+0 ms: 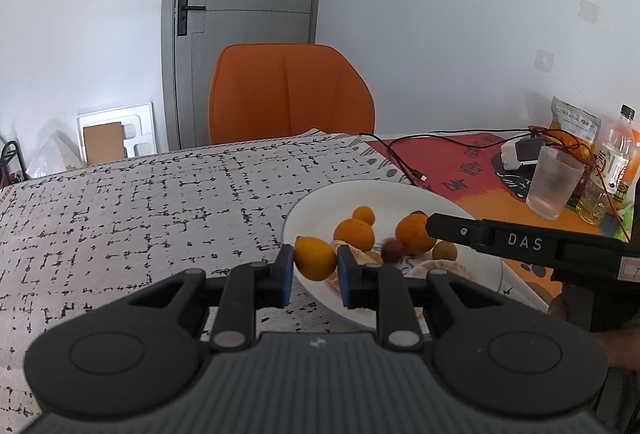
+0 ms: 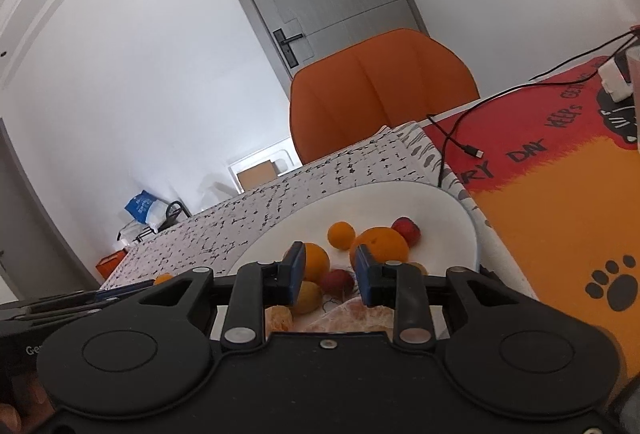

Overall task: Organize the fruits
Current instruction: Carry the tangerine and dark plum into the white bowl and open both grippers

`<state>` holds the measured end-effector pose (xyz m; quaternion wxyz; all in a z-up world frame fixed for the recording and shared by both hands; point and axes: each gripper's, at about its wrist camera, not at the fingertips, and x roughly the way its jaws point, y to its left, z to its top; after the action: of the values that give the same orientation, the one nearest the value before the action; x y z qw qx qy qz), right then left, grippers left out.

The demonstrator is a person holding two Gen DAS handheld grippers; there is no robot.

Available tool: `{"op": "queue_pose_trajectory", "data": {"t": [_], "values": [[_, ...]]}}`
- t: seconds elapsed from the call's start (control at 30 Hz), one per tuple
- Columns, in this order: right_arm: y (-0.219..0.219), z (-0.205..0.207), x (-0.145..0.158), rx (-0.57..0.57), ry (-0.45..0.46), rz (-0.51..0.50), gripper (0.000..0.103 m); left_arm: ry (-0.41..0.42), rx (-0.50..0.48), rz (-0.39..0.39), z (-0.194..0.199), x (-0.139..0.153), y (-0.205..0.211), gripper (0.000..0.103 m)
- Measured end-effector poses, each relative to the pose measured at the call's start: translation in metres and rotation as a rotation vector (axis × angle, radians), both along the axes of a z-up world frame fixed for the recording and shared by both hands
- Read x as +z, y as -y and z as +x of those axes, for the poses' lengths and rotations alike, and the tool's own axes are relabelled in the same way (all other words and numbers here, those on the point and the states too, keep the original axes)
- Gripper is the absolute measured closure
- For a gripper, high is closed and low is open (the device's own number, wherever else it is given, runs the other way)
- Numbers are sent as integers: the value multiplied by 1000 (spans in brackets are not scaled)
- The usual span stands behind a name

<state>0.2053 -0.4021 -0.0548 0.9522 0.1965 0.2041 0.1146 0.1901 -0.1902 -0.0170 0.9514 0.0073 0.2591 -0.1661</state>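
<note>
Left wrist view: the left gripper (image 1: 315, 266) is clenched on a small orange fruit (image 1: 315, 259), held over the near rim of the white plate (image 1: 316, 206). The right gripper (image 2: 327, 274) hangs released, jaws apart, above the plate's other fruits (image 2: 379, 244).

Small orange fruit (image 1: 315, 259) above white plate (image 1: 320, 206) rim; others inside.

One white plate (image 1: 304, 210); four orange citrus fruits (image 1: 354, 233), one held at seven o'clock; perhaps two red fruits (image 2: 406, 230); one glass (image 1: 554, 182).
</note>
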Motion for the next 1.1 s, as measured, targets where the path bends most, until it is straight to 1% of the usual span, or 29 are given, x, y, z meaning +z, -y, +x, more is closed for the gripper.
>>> {"op": "queue_pose_trajectory", "data": {"t": [0.2, 0.43, 0.7, 0.93, 1.03, 1.1], "values": [[15, -14, 1, -29, 6, 15, 74, 5, -17, 7, -2, 1, 8, 81], [28, -26, 0, -55, 4, 18, 74, 9, -65, 14, -4, 1, 27, 81], [41, -40, 0, -78, 14, 26, 73, 22, -117, 32, 3, 4, 50, 81], [52, -45, -2, -93, -1, 24, 69, 3, -140, 37, 12, -2, 66, 81], [55, -48, -2, -102, -2, 23, 68, -6, -133, 35, 17, -3, 69, 81], [56, -50, -3, -108, -4, 21, 67, 3, -126, 25, 18, -1, 69, 79]]}}
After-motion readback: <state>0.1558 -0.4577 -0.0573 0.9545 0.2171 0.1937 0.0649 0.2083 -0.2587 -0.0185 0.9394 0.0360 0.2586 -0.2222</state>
